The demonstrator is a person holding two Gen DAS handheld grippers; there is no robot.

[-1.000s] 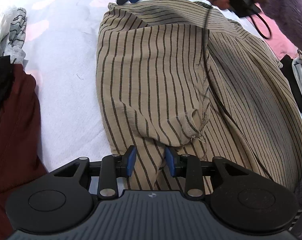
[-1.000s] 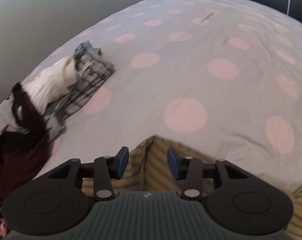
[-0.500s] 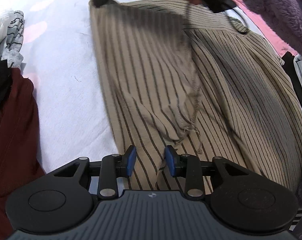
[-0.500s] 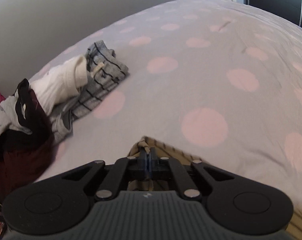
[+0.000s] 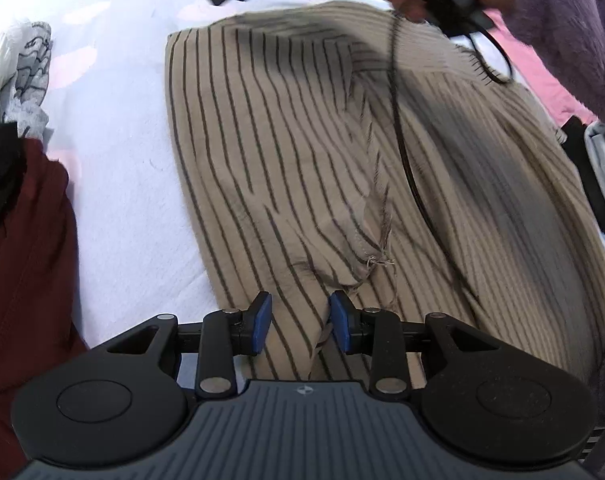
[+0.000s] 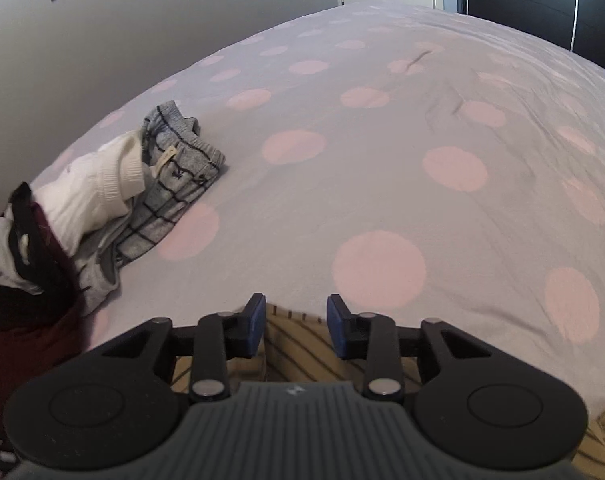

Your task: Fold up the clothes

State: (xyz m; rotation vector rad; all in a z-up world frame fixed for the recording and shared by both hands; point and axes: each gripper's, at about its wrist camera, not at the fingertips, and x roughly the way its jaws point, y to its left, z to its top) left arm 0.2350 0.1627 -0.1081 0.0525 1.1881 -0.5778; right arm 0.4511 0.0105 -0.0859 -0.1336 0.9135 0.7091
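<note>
Scene: bed w/ a pale bedsheet printed with pink dots [image 6: 382, 184]; a beige garment of thin fabric with dark pinstripes [image 5: 286, 152] lies spread on it, roughly mid-bed, partly folded over itself.
Left gripper [image 5: 300, 322]: released, blue pads apart, nothing pinched. A raised crease of the striped cloth sits between the pads at the near hem.
Right gripper [image 6: 296, 326]: also released, pads apart, holding nothing. It hovers over the far top edge of the same garment; in the left view it shows at the top of the frame, near that edge.
Garment detail: frayed seam end w/ loose threads [image 5: 378, 262] just ahead of the left pads; wrinkles run diagonally across the left panel.
Risk 1: a black cable [image 5: 398, 128] hangs from the right hand's tool and trails across the cloth; prob. snags or drags the fabric if that hand sweeps.
Risk 2: a pinch on the crease alone may catch one layer only, so the fold goes crooked.
Risk 3: loose threads could catch in the pads.
Edges: left edge of garment is straight and free; dark red cloth [image 5: 18, 264] lies near, to the left.
Open room: wide bare sheet beyond the top edge; a heap of grey checked and white clothes [image 6: 142, 184] sits far left, well apart.
</note>
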